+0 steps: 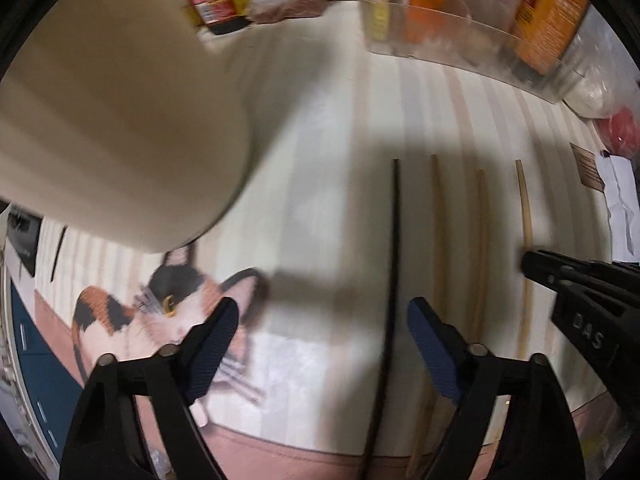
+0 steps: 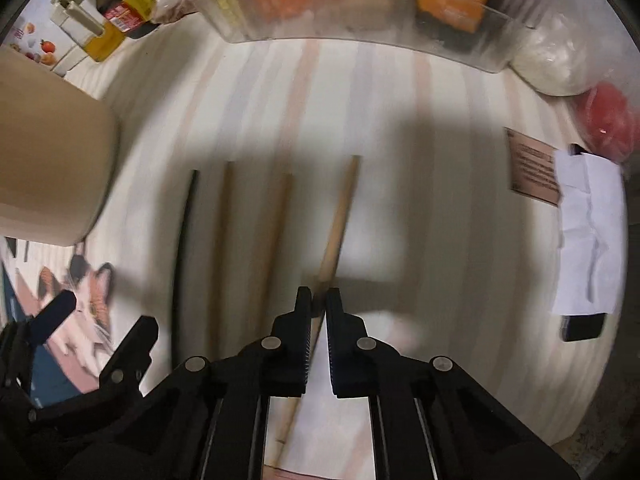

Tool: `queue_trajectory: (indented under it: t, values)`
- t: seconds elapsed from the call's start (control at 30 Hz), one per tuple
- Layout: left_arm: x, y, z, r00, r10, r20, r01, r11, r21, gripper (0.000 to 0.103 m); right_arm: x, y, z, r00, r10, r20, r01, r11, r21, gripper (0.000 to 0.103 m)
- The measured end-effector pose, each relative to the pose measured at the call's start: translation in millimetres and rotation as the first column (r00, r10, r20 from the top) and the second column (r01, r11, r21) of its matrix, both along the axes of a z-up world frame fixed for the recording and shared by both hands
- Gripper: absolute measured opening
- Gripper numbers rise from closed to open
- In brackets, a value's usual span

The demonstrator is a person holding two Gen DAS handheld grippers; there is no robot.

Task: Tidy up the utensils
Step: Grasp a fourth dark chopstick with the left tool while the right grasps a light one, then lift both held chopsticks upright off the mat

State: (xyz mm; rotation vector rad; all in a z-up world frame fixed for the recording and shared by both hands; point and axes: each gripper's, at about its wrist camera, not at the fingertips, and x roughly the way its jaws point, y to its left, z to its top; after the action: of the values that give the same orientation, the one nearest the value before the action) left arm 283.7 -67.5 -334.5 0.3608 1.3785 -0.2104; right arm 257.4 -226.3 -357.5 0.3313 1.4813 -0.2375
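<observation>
Along the far edge of the worktop (image 1: 320, 128) a clear plastic bin (image 1: 460, 40) holding orange and yellow packets closes off the back, with a dark sauce bottle (image 1: 212, 4) beside it and a wide cream container (image 1: 120, 120) looming at the left; to the right lie a white bag (image 2: 552, 64), something red (image 2: 608, 120), a brown card (image 2: 532, 168) and a creased white paper (image 2: 588, 232). Between these the middle strip lies open, and the four sticks occupy it side by side, running away from the cameras. A pale striped cloth covers the worktop, printed near the left with a calico cat (image 1: 160, 304); the light is dim and the claws throw broad shadows over the cloth.

One black chopstick (image 1: 394, 248) lies leftmost, then two wooden chopsticks (image 1: 460, 248) close together, then a lone wooden chopstick (image 2: 338, 220) further right, slightly slanted. The left claw (image 1: 320, 344) stands with its jaws spread apart, the black chopstick between its blue pads (image 1: 216, 344) but nearer the right one; neither pad presses on it. The right claw (image 2: 318, 308) has its jaws drawn together on the lone wooden chopstick, gripping it partway along its length, the stick running out both ahead of and behind the fingertips
</observation>
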Motion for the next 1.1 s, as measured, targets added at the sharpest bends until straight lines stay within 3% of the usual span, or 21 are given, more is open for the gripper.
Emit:
queue_trajectory:
  t: [0.1, 0.13, 0.27, 0.4, 0.5, 0.6, 0.7, 0.93, 1.1]
  values:
    - [2, -10, -6, 1.000, -0.020, -0.011, 0.020, 1.000, -0.006, 0.062, -13, -21, -1, 0.999, -0.036, -0.020, 0.036, 0.999, -0.012, 0.006]
    - [3, -13, -9, 0.999, -0.028, -0.016, 0.028, 1.000, -0.004, 0.045, -18, -27, -1, 0.999, -0.045, -0.029, 0.045, 0.999, -0.014, 0.006]
    - [4, -16, -13, 0.998, -0.020, -0.052, 0.016, 0.997, -0.070, 0.004, -29, -39, -3, 0.998, -0.050, -0.043, 0.051, 0.999, 0.010, 0.007]
    - [1, 10, -13, 0.991, 0.105, -0.081, -0.113, 0.988, -0.102, 0.004, -36, -42, -5, 0.998, -0.046, -0.034, 0.047, 0.998, 0.040, 0.007]
    - [-6, 46, -13, 0.959, 0.242, -0.150, -0.263, 0.954, -0.144, 0.004, -37, -42, -6, 0.999, -0.001, -0.036, 0.005, 0.994, 0.110, 0.007]
    - [-16, 68, -14, 0.930, 0.298, -0.214, -0.338, 0.923, -0.182, 0.004, -36, -20, -10, 0.994, 0.098, -0.056, -0.087, 0.980, 0.181, 0.007]
    - [-18, 71, -14, 0.935, 0.277, -0.219, -0.319, 0.930, -0.184, 0.004, -35, -5, -9, 0.979, 0.188, -0.081, -0.176, 0.975, 0.136, 0.007]
    - [-2, 51, -12, 0.960, 0.207, -0.188, -0.233, 0.964, -0.128, 0.007, -16, -2, -13, 0.964, 0.213, -0.158, -0.191, 0.971, 0.141, 0.007]
    - [-3, 40, -13, 0.969, 0.187, -0.162, -0.205, 0.973, -0.104, 0.007, -3, 0, -13, 0.960, 0.212, -0.181, -0.192, 0.974, 0.123, 0.007]
